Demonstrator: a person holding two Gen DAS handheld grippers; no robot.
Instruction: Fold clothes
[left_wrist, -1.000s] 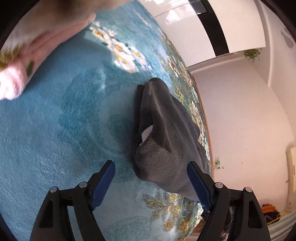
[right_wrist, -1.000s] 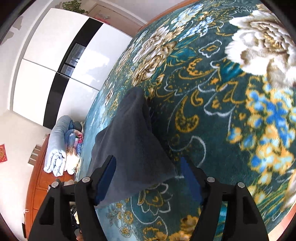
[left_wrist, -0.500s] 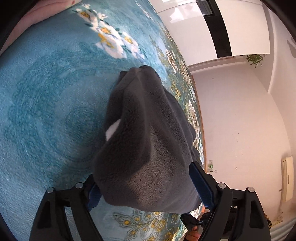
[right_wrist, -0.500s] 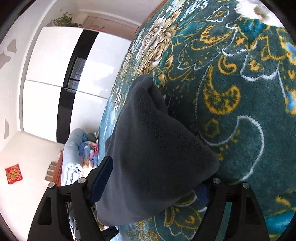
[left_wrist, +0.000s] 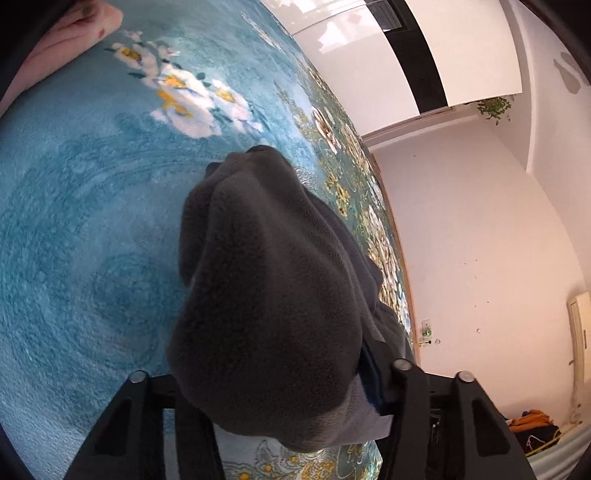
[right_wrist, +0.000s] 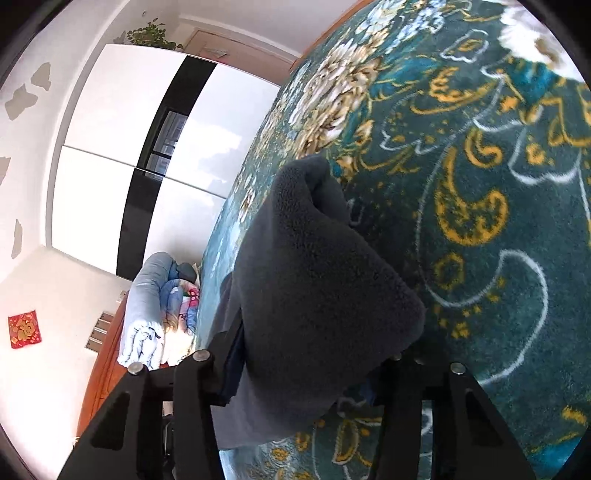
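Observation:
A dark grey fleece garment (left_wrist: 266, 295) lies bunched on a teal flowered blanket (left_wrist: 74, 240). In the left wrist view, one end of it fills the space between the fingers of my left gripper (left_wrist: 277, 373), which is shut on the fleece; a blue pad (left_wrist: 371, 380) shows at its right edge. The right wrist view shows the other end of the garment (right_wrist: 314, 288) rising from the blanket (right_wrist: 498, 184) into my right gripper (right_wrist: 310, 363), also shut on the fabric. The cloth hides most of the fingertips.
A pink cloth (left_wrist: 70, 37) lies at the blanket's far left corner. A white wardrobe (left_wrist: 369, 66) with a black stripe stands behind. Rolled bedding (right_wrist: 147, 314) sits by a wooden edge. A clothes pile (left_wrist: 532, 424) lies on the floor by the wall.
Both grippers moved in onto the ends of the grey garment and their jaws narrowed onto it. The fabric now bulges up between the fingers, hiding the white label seen earlier.

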